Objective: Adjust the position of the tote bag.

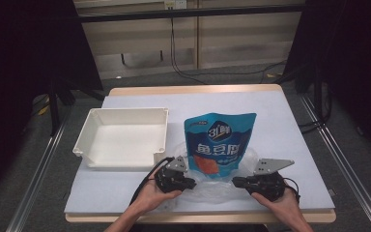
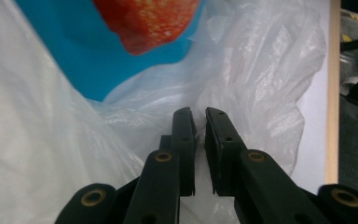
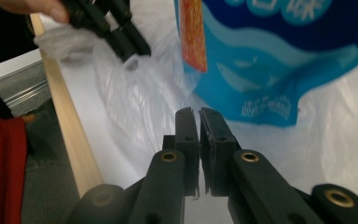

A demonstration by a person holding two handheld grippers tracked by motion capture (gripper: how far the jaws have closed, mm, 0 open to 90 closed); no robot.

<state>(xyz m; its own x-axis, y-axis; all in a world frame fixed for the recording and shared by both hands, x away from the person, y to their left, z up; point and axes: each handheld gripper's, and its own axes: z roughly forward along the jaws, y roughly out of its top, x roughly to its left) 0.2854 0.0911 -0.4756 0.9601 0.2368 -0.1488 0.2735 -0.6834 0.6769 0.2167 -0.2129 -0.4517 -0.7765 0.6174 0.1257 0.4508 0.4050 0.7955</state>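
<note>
A blue snack pouch (image 1: 221,140) with white lettering and an orange picture stands upright in the middle of the table, inside a crumpled clear plastic bag (image 1: 211,187) that pools around its base. My left gripper (image 1: 193,183) lies low at the bag's left front, jaws pinched together on the film (image 2: 261,70). My right gripper (image 1: 235,181) lies at the bag's right front, jaws likewise closed on the thin film (image 3: 135,102). The right gripper view looks past its own jaws (image 3: 196,114) to the pouch (image 3: 279,60) and the left gripper (image 3: 130,46). The left gripper view shows its jaws (image 2: 200,114) below the pouch (image 2: 74,51).
An empty white rectangular tray (image 1: 125,112) stands to the left of the pouch on the pale table cover (image 1: 270,116). The wooden front edge of the table (image 3: 70,126) runs just behind both hands. Dark frames and cables stand beyond the table.
</note>
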